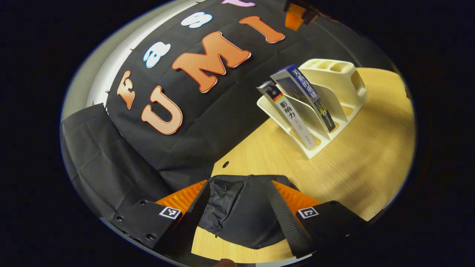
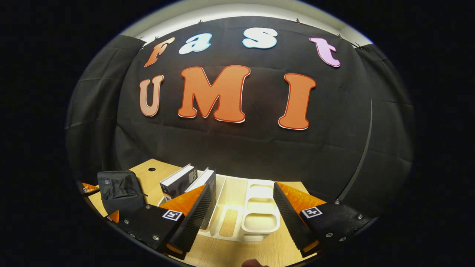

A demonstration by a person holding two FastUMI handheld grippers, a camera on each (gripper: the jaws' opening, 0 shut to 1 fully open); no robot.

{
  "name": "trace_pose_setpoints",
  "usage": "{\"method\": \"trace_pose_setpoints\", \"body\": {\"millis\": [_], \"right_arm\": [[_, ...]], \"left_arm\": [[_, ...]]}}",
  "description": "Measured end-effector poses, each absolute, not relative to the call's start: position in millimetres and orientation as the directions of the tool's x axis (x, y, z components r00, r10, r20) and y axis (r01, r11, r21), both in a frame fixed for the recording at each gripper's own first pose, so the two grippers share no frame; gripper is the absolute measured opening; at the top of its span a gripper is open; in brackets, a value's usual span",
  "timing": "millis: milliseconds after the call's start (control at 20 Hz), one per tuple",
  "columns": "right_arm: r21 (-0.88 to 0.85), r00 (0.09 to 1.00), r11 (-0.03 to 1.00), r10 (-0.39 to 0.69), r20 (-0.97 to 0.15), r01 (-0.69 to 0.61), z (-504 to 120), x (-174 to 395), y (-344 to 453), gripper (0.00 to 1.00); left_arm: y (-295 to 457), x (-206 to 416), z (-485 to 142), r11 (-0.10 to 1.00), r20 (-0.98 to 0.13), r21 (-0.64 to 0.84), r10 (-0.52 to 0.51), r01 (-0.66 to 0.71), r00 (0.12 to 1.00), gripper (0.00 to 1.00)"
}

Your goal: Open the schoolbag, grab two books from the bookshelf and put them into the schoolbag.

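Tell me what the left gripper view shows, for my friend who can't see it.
An open hand-held gripper hangs over a black schoolbag on a wooden table. Farther back, two books lean in a cream bookshelf, with black cloth behind.

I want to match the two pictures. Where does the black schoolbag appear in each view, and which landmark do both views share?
Left gripper view: the schoolbag lies at bottom centre, on the table between that hand-held gripper's fingers.
Right gripper view: the schoolbag sits at lower left, on the table, left of the books.
Shared landmark: the cream bookshelf holding two books.
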State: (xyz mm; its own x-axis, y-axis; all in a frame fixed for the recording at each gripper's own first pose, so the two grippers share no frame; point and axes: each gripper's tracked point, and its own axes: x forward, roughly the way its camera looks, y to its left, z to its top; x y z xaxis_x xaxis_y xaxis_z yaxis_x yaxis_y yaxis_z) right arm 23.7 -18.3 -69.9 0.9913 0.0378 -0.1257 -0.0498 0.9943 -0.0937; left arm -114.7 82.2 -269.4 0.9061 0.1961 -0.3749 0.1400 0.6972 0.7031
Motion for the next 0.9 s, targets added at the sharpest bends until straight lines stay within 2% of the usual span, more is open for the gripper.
{"method": "trace_pose_setpoints", "body": {"millis": [250, 500, 900], "right_arm": [[-0.099, 0.989, 0.993, 0.045, -0.14, -0.059, -78, 21, -22, 1.0], [-0.102, 0.989, 0.993, 0.037, -0.145, -0.052, -80, 18, -33, 1.0], [-0.102, 0.989, 0.994, 0.024, -0.146, -0.039, -81, 18, -46, 1.0]], "left_arm": [[88, -129, -308, 0.625, -0.423, 0.756, 0.237, 0.196, 0.875, 0.98], [93, -138, -345, 0.615, -0.481, 0.755, 0.283, 0.228, 0.83, 0.98], [112, -127, -379, 0.576, -0.505, 0.781, 0.357, 0.241, 0.786, 0.98]]}}
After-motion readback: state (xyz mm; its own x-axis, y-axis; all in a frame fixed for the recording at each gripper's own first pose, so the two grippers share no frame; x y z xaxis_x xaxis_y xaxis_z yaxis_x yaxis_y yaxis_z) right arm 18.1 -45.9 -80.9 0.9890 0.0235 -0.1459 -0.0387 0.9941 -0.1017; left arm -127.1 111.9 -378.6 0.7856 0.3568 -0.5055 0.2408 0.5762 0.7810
